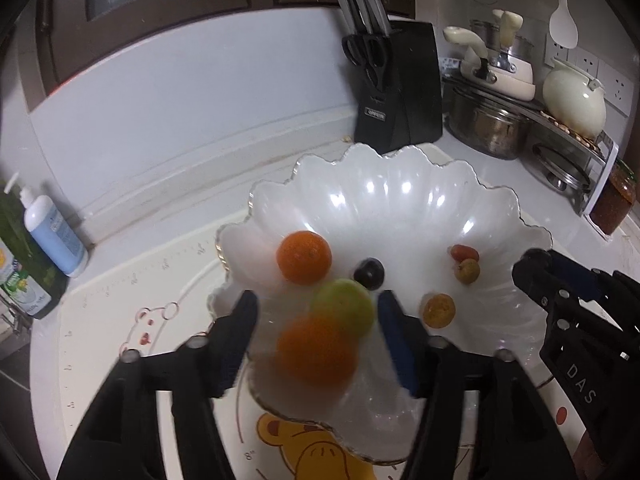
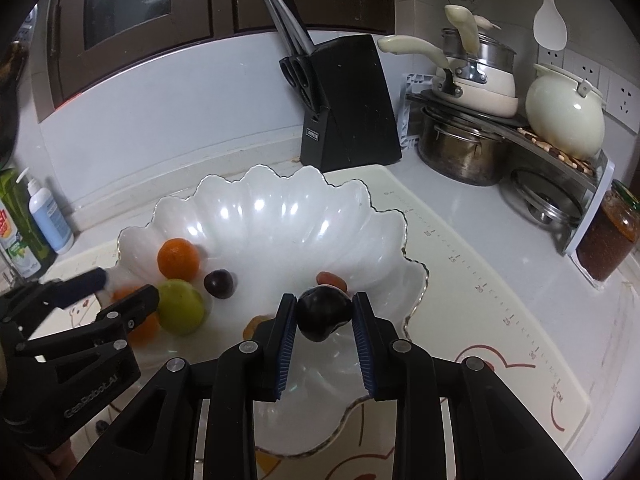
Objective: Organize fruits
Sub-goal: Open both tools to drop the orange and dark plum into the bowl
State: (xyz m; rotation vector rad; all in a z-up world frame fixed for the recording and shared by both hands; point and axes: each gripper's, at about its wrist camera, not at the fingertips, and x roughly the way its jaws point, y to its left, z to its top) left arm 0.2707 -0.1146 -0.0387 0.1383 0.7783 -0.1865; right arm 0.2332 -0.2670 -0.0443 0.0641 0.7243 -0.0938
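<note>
Right hand-held gripper (image 2: 325, 312) is clamped on a dark plum (image 2: 323, 313), both blue pads touching it, held over the near-right part of the white scalloped bowl (image 2: 280, 216). Left hand-held gripper (image 1: 318, 312) is wide open over the bowl's near-left side, gripping nothing; green fruit (image 1: 343, 307) and a blurred orange (image 1: 316, 350) sit between its fingers. Second orange (image 1: 304, 256), a dark grape (image 1: 369, 274) and small fruits (image 1: 466, 264) lie in the bowl. Bowl stands on the mat (image 2: 480, 280), toward the table's back edge, near the knife block (image 2: 348, 104).
</note>
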